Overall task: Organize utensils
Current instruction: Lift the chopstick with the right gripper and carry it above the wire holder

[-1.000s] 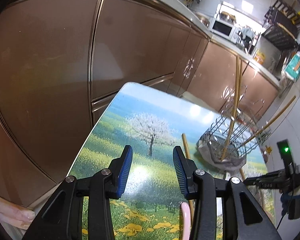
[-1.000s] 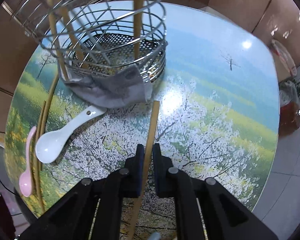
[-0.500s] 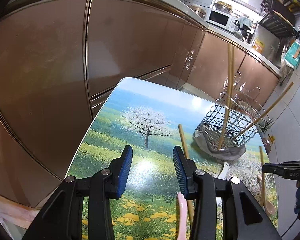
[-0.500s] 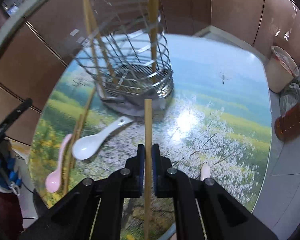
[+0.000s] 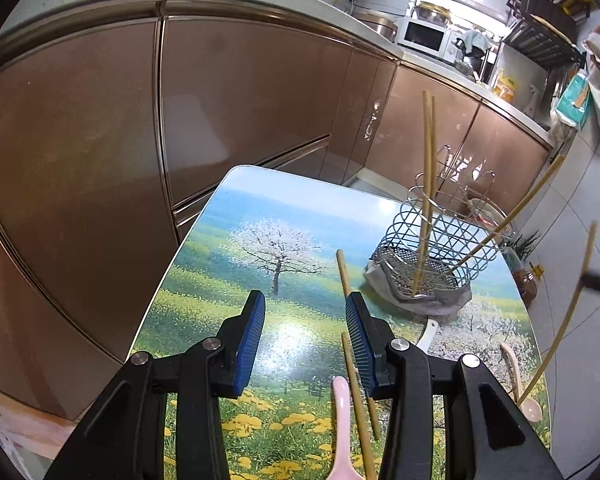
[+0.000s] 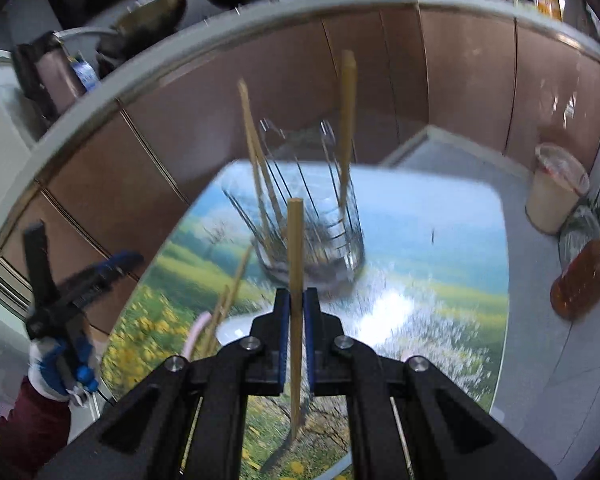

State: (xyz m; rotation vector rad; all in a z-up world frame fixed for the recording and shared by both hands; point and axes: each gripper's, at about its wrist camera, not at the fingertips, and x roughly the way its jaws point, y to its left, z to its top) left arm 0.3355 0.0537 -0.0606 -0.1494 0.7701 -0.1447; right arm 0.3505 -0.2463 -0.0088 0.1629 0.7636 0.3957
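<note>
My right gripper [image 6: 296, 304] is shut on a bamboo chopstick [image 6: 294, 248] and holds it raised, pointing toward the wire utensil basket [image 6: 312, 236]; that chopstick shows at the right of the left wrist view [image 5: 572, 312]. The basket [image 5: 440, 240] holds several chopsticks [image 5: 426, 184] and stands on a grey cloth [image 5: 420, 300]. My left gripper [image 5: 305, 332] is open and empty above the table [image 5: 220, 280]. Two chopsticks [image 5: 350, 364], a pink spoon [image 5: 342, 432], a white spoon [image 5: 428, 334] and a beige spoon [image 5: 518, 380] lie on the table.
Brown cabinets [image 5: 240, 100] and a counter with a microwave [image 5: 422, 34] stand behind the table. A bin [image 6: 556, 188] and an amber bottle [image 6: 584, 280] are on the floor to the right. The left gripper shows in the right wrist view [image 6: 80, 280].
My right gripper has lifted the chopstick off the table and tilted it up toward the basket. My left gripper has stayed open while drawing back slightly.
</note>
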